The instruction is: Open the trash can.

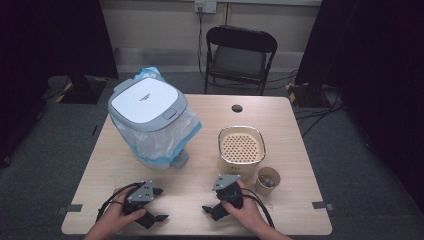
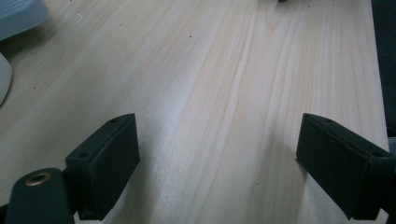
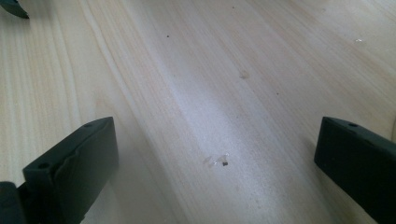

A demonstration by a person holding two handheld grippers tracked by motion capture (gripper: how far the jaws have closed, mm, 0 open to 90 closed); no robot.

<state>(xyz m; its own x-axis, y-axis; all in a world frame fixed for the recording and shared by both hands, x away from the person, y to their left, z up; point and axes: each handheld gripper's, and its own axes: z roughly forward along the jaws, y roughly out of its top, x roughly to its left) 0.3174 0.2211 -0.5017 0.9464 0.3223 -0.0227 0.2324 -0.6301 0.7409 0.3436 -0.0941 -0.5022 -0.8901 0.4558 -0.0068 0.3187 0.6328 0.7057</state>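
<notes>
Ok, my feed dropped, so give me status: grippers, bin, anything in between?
Left gripper open, empty, low over table. Right gripper open, empty. Bin lid shut, bag in, untouched. Path clear; strainer pot and cup off right.

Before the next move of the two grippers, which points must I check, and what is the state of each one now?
1. Left gripper open, nothing between its jaws: ok.
2. Right gripper open, only bare wood between its jaws: ok.
3. White and grey bin with the blue plastic liner, lid shut: ok.
4. The bin stands upright: not ok, it leans on the light wooden table.
5. Cream square container with the perforated insert upright, apart from both grippers: ok.
6. Small brown paper cup upright beside the container: ok; what is in it, cannot tell.
</notes>
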